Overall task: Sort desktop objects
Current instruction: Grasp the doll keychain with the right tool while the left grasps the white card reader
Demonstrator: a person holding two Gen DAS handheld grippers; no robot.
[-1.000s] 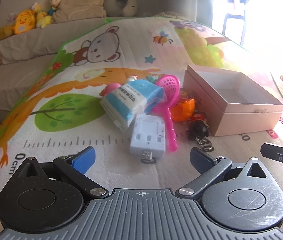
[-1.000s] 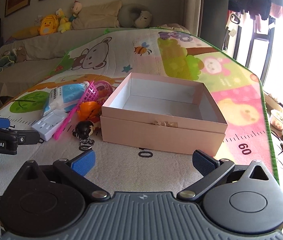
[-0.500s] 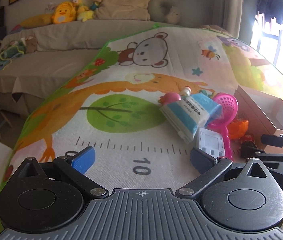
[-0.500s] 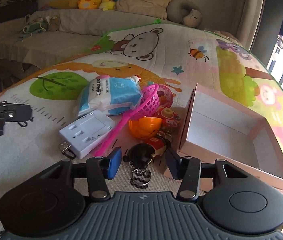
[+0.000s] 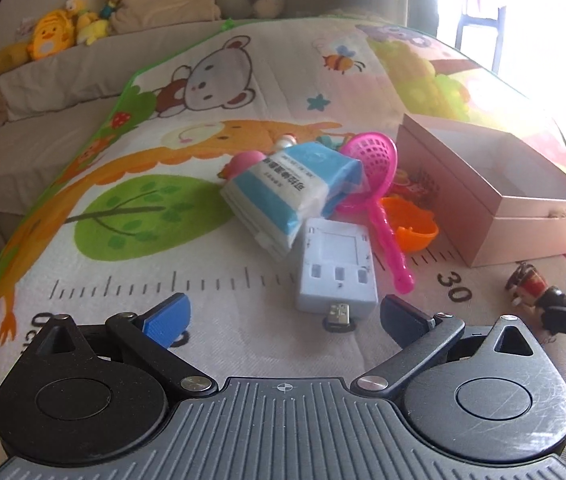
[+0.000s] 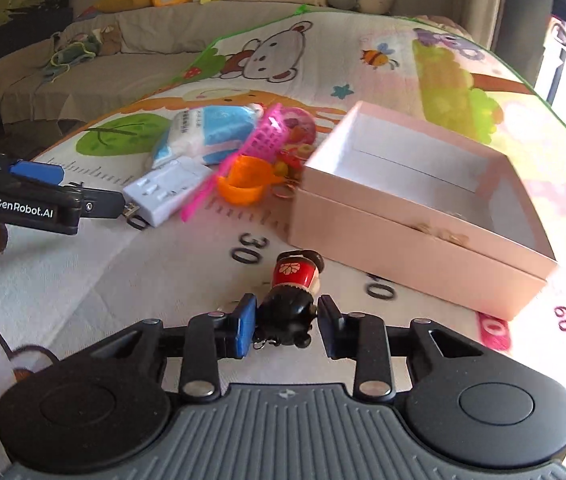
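My right gripper point(image 6: 286, 325) is shut on a small doll keychain point(image 6: 293, 298) with a black head and red body, held in front of the open pink box point(image 6: 419, 216). The doll also shows in the left wrist view point(image 5: 533, 286). My left gripper point(image 5: 283, 316) is open and empty, just short of a white charger point(image 5: 337, 268). Behind the charger lie a blue and white tissue pack point(image 5: 293, 190), a pink toy net point(image 5: 375, 168) and an orange cup point(image 5: 411, 226).
The objects lie on a cartoon play mat point(image 5: 143, 208) with a printed ruler. A grey sofa with plush toys point(image 5: 49, 38) runs along the back. A bright window is on the right. More small toys lie between the net and the box.
My right gripper has closed on the doll keychain and pulled it back from the pile toward the box front. My left gripper has swung back toward the charger.
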